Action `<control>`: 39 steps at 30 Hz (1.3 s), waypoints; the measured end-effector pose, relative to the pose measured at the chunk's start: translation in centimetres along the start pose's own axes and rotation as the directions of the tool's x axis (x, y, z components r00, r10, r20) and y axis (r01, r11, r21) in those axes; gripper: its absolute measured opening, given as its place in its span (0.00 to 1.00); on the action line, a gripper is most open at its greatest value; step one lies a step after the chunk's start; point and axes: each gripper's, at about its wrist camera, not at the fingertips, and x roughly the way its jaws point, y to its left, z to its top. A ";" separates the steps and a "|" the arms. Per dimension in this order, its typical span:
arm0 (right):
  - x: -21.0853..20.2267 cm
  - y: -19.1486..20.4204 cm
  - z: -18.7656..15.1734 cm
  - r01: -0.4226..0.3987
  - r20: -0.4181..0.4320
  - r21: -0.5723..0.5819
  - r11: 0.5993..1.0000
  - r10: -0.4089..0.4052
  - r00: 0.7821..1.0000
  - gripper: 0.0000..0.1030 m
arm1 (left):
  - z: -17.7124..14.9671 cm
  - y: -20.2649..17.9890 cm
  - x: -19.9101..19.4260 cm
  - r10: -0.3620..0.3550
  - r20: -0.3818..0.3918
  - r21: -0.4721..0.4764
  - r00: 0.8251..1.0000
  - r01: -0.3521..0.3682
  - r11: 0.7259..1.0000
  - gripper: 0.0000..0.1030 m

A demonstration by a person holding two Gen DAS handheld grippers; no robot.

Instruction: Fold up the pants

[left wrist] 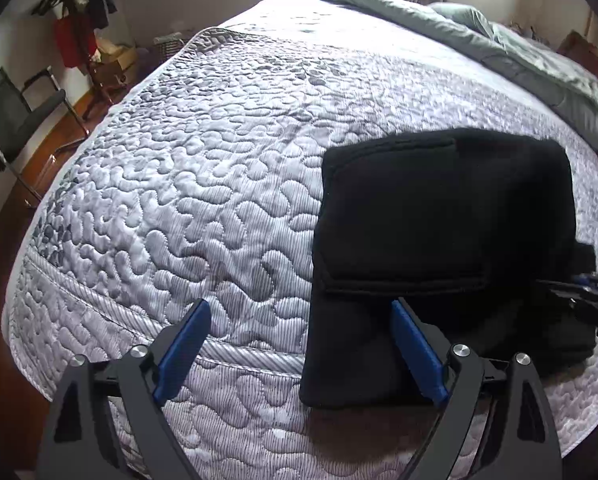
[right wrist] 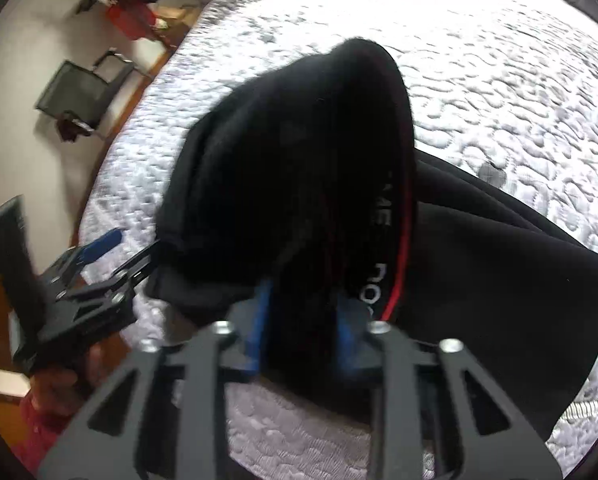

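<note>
Two grippers differ: right gripper (right wrist: 303, 320) clamps the pants (left wrist: 439, 240)' waistband fold; left gripper (left wrist: 299, 344) gapes beside them. Lay it squarely, then release.

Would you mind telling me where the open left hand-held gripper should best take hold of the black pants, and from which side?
I'd grip the near left corner of the black pants, coming in low from the bed's near edge. The left hand-held gripper is open with that corner already close to its fingers, and the layered edge lies flat there. The right hand-held gripper already clamps the waistband end.
</note>
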 end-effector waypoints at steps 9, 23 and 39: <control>-1.5 -2.7 -1.1 0.008 -0.008 0.075 0.997 -0.007 1.000 0.11 | -0.4 -1.8 -0.5 0.001 0.031 0.054 1.000 -0.003 0.999 0.90; -3.5 -5.0 -1.9 -0.002 0.057 0.114 0.993 -0.005 0.998 0.80 | 0.2 -0.2 -1.6 -0.080 0.022 -0.034 0.997 0.081 0.996 0.90; 0.9 -5.4 -1.0 -0.140 -0.002 0.179 0.974 0.143 0.990 0.25 | -0.8 -0.9 1.2 -0.137 -0.070 -0.093 0.988 0.131 0.987 0.92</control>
